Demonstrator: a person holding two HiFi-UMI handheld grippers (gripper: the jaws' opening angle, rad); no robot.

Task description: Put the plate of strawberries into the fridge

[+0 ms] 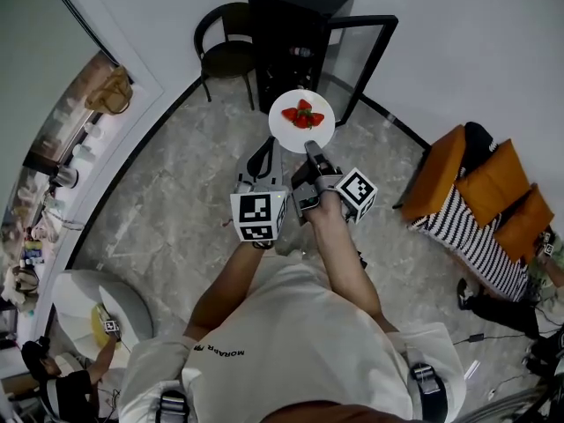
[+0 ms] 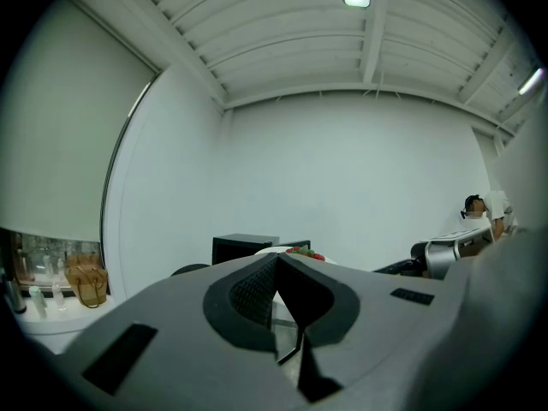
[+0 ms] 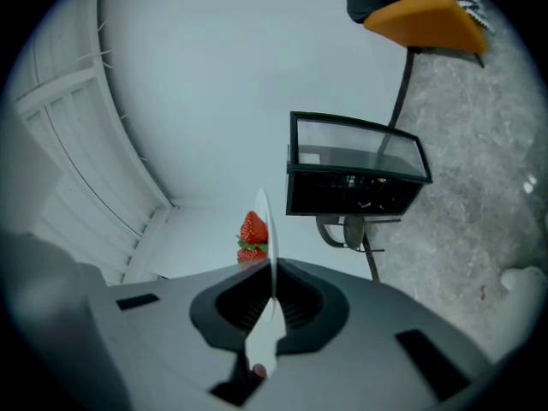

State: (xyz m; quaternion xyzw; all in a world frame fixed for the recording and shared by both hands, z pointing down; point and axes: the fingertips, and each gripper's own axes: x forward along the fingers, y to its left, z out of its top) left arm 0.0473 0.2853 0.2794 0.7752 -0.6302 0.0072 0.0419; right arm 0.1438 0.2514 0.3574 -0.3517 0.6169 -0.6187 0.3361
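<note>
A white plate with a few red strawberries is held out over the floor in front of the black fridge, whose glass door stands open. My right gripper is shut on the plate's near rim. In the right gripper view the plate runs edge-on between the jaws, with the strawberries to its left and the fridge beyond. My left gripper hovers just left of the right one, below the plate, jaws shut on nothing.
A black chair stands left of the fridge. An orange seat with a striped cloth is at the right. A counter with bottles and a basket runs along the left wall. A person sits at the lower left.
</note>
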